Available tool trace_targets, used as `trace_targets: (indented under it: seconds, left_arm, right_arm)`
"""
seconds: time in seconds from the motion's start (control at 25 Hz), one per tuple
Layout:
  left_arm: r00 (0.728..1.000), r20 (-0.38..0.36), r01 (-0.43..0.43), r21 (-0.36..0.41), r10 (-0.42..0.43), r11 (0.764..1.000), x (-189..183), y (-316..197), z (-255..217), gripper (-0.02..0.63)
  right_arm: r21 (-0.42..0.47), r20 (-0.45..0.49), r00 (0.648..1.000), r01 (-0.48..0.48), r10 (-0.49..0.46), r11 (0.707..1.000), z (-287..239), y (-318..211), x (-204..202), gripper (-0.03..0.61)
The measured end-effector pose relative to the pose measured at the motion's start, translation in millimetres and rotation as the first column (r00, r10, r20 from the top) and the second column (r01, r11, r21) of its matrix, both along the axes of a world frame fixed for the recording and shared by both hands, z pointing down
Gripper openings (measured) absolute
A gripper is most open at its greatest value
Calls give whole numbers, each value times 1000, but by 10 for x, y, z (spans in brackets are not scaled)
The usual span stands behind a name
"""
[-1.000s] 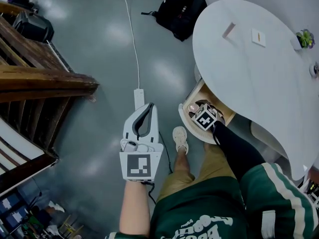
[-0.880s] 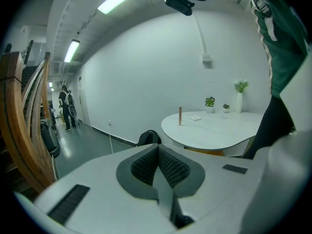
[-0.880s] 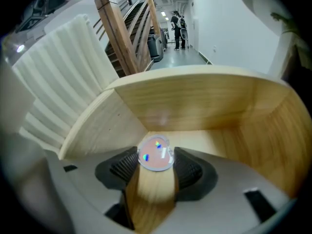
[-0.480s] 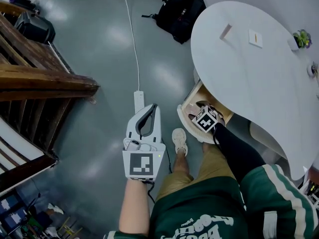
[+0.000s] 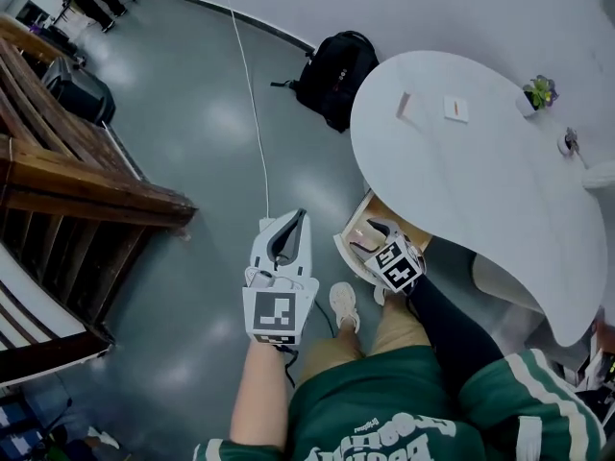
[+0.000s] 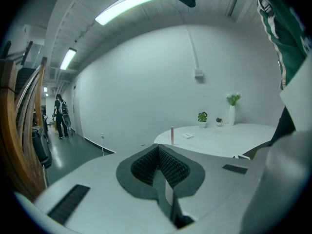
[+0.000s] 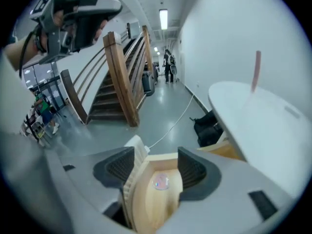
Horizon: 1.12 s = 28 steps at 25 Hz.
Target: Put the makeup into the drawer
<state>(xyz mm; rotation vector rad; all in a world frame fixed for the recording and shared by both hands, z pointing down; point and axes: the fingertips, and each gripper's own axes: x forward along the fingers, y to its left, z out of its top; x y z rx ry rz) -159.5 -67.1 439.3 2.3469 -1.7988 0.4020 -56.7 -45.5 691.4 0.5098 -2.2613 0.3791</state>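
Revealing makeup (image 7: pixel 160 181) in drawer (image 7: pixel 145 204), right tool (image 7: pixel 157 164) view, head view unclear

A glossy grey floor (image 5: pixel 183 133) spreads ahead of the left tongs (image 5: pixel 288 217), and a white cable (image 5: pixel 252 104) crosses it toward the white wall (image 5: pixel 413 3). A wooden staircase (image 5: pixel 86 185) stands well to their left. Ahead on their right, a black backpack (image 5: pixel 334 73) lies beside the white oval desk (image 5: pixel 480 190). Strip lights (image 6: pixel 129 5) glow overhead.
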Motion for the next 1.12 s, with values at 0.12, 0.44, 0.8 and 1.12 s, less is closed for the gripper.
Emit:
trace_targets:
  seconds: [0.12, 0.44, 0.8, 1.12]
  left_arm:
    - [1000, -3, -11, 27, 12, 1000, 57, 11, -171, -1]
    - [1000, -23, -7, 76, 9, 997, 136, -45, -544, 0]
    - [996, -26, -79, 158, 84, 984, 508, -244, -1053, 0]
    - [986, -24, -157, 195, 165, 968, 999, -412, -1185, 0]
  right_arm:
    - [52, 94, 993, -83, 78, 995, -543, -40, 48, 285]
    - [249, 324, 923, -293, 206, 923, -2046, -379, 385, 282]
    - [390, 464, 853, -439, 239, 810, -3209, -521, 920, 284]
    - [422, 465, 848, -466, 256, 778, -3373, -573, 1295, 285]
